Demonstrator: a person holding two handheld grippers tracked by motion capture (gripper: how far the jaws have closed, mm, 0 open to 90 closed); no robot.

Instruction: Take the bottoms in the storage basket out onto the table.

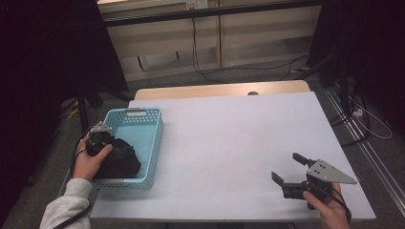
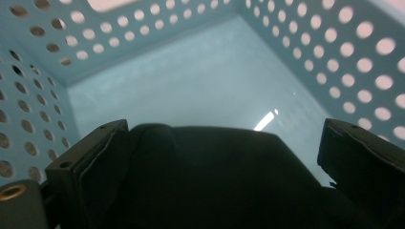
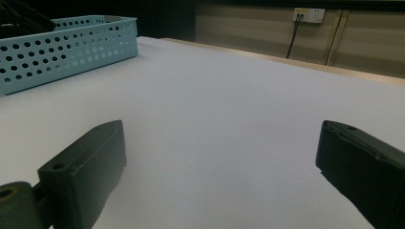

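Observation:
A teal perforated basket (image 1: 158, 143) stands at the table's left side. A black soft bundle (image 1: 122, 161) lies in its near end. My left gripper (image 1: 111, 143) reaches into the basket from the left, held by a hand. In the left gripper view its jaws stand wide apart, open, on either side of the black bundle (image 2: 215, 181), with the basket's floor and holed walls (image 2: 334, 43) beyond. My right gripper (image 1: 285, 166) hovers at the table's front right, open with nothing between its jaws, pointing left toward the basket (image 3: 62, 52).
The white table top (image 1: 229, 133) stretches between basket and right gripper. A wooden strip (image 1: 219, 89) runs along the far edge. Cables (image 1: 200, 67) hang by the back wall, and stand legs (image 1: 86, 105) rise left of the table.

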